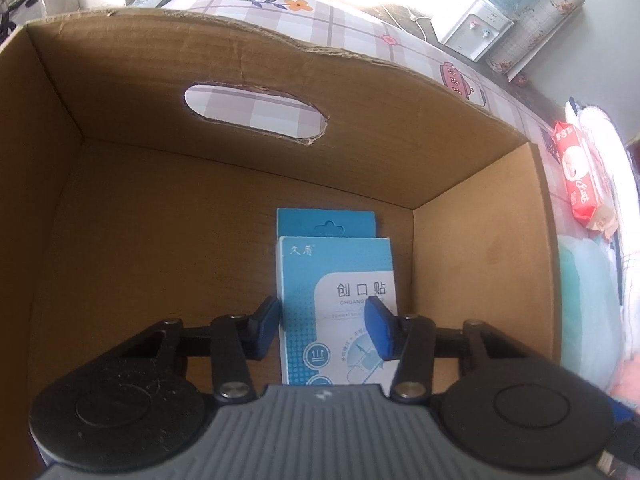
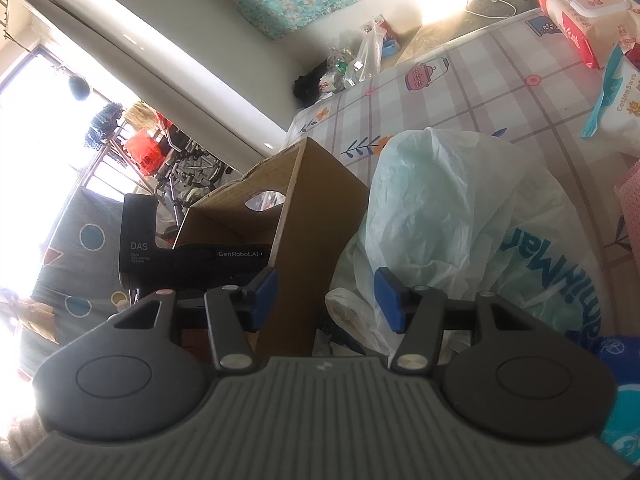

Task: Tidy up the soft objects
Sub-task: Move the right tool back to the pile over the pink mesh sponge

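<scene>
In the left wrist view my left gripper (image 1: 324, 312) reaches down into a brown cardboard box (image 1: 256, 68) with a handle hole. A blue plaster box (image 1: 340, 272) lies on its floor near the right wall, with a blue hang-tab card behind it. The blue pads hover just over it, jaws apart and not pressing. In the right wrist view my right gripper (image 2: 326, 284) is open and holds nothing. It faces the cardboard box (image 2: 316, 216) from outside, beside a crumpled pale green plastic bag (image 2: 460, 208). The left gripper's black body (image 2: 192, 258) pokes into the cardboard box.
The checked tablecloth (image 2: 480, 80) carries a red wet-wipes pack (image 2: 576, 12), a cotton swab pack (image 2: 616, 100) and a pink cloth (image 2: 630, 200) at the right. The wipes pack (image 1: 580, 176) and the pale bag (image 1: 588, 300) lie outside the cardboard box's right wall.
</scene>
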### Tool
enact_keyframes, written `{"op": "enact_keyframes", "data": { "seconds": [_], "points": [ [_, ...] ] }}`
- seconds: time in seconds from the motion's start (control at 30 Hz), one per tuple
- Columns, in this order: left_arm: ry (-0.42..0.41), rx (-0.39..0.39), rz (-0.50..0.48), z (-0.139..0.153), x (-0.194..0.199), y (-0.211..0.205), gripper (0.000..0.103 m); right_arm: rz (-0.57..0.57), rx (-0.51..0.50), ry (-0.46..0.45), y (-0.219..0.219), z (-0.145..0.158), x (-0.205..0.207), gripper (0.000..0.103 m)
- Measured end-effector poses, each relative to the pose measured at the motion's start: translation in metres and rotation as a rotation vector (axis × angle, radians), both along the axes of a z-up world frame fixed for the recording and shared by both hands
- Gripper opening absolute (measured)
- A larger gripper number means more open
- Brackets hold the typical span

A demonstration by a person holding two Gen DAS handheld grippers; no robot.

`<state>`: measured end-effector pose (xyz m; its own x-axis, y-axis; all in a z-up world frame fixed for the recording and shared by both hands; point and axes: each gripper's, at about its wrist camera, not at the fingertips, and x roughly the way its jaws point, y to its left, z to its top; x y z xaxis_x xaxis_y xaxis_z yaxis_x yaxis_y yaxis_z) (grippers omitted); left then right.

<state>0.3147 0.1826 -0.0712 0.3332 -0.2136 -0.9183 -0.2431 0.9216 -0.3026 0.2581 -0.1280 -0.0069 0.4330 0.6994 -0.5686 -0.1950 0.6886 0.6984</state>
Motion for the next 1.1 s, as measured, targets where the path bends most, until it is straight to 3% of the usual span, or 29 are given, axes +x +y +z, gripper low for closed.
{"op": "enact_keyframes", "data": {
  "seconds": [0.17,0.43,0.57,0.7,0.8,0.93,1.1],
  "points": [
    [-0.036,-0.055,0.048,-0.005,0.011,-0.001,0.044,0.002,0.001,-0.002,-0.002,0.000,-0.001,0.054],
    [-0.119,-0.062,0.081,0.005,0.007,-0.005,0.049,-0.018,-0.006,0.001,-0.010,-0.001,-0.002,0.054],
    [-0.156,-0.001,0.084,0.029,-0.009,-0.003,0.051,-0.028,-0.006,-0.018,-0.015,0.003,-0.011,0.054],
    [-0.263,0.074,0.057,0.070,-0.037,-0.010,0.060,-0.049,-0.032,-0.053,-0.025,0.010,-0.025,0.054],
    [-0.347,0.110,0.022,0.104,-0.054,-0.025,0.067,-0.078,-0.045,-0.092,-0.041,0.019,-0.036,0.056],
    [-0.442,0.145,-0.071,0.144,-0.069,-0.064,0.072,-0.148,-0.080,-0.178,-0.083,0.043,-0.050,0.065],
    [-0.483,0.137,-0.258,0.162,-0.070,-0.142,0.082,-0.249,-0.150,-0.250,-0.139,0.063,-0.060,0.074]
  ]
}}
